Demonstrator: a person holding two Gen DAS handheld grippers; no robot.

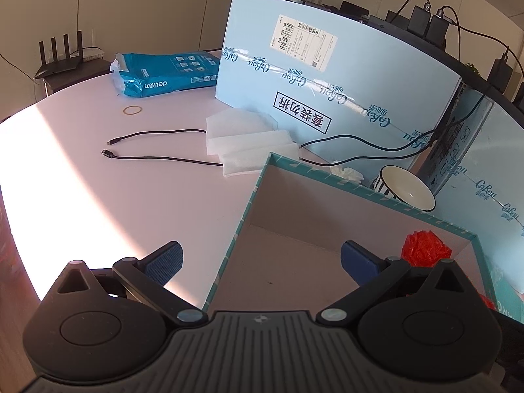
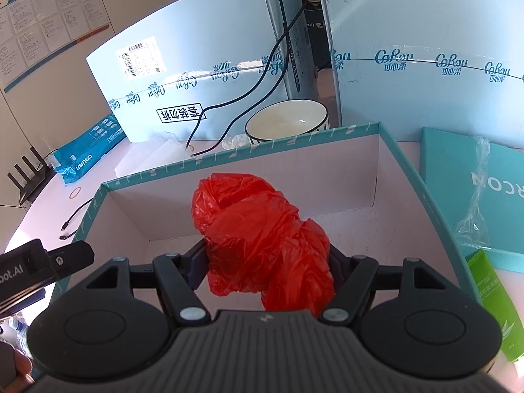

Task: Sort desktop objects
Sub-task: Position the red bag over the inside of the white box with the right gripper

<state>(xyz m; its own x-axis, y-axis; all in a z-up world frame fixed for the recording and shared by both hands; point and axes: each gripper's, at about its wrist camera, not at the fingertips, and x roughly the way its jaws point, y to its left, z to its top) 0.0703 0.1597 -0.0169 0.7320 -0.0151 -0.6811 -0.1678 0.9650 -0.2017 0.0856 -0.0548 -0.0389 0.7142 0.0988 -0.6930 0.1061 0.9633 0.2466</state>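
An open teal-rimmed box (image 1: pixel 252 196) (image 2: pixel 294 137) with a pale inside stands on the white table. My right gripper (image 2: pixel 267 258) is shut on a crumpled red plastic bag (image 2: pixel 258 235) and holds it over the box's inside. The bag also shows in the left wrist view (image 1: pixel 425 249). My left gripper (image 1: pixel 260 258) is open and empty, its fingers astride the box's left wall near the front corner. The left gripper's tip (image 2: pixel 70 258) shows at the box's left edge in the right wrist view.
Two black cables (image 1: pixel 157 157), a rubber band (image 1: pixel 132 110), white foam sheets (image 1: pixel 249 144) and a blue Deli paper pack (image 1: pixel 167 73) lie on the table. A striped bowl (image 2: pixel 286 121) and large light-blue cartons (image 1: pixel 327 75) stand behind the box. A teal lid (image 2: pixel 471 183) and green tube (image 2: pixel 491 304) lie right.
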